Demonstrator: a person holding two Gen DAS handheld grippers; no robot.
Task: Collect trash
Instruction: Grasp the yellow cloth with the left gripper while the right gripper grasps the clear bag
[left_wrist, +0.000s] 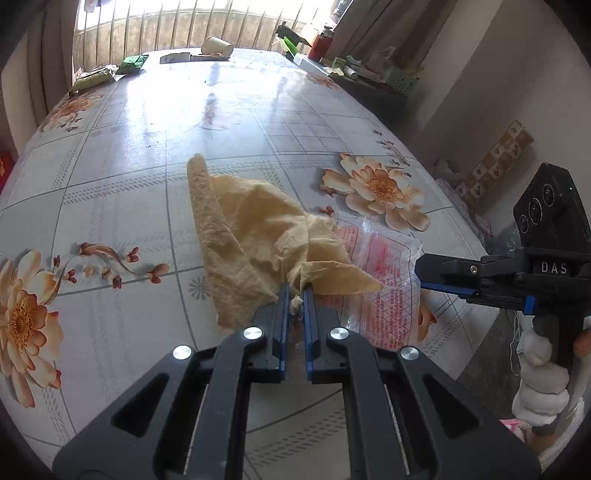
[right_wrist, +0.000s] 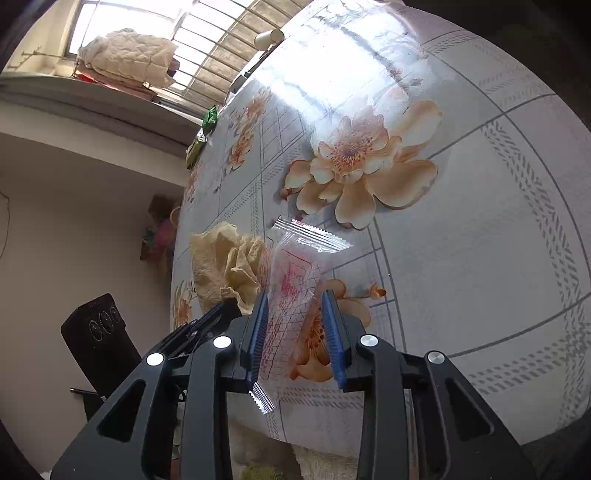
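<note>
Yellow napkin (left_wrist: 255, 236) clenched by left gripper (left_wrist: 296, 295) | right gripper (right_wrist: 295, 299) spread astride clear wrapper (right_wrist: 295, 269)

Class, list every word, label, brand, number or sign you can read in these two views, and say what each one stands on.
"DAS": white letters on the black body of the right gripper, seen in the left wrist view.
Red print on the clear plastic wrapper: too blurred to read in either view.
Printing on the green packets at the table's far edge: too small to read.
Nothing else carries readable text.
</note>
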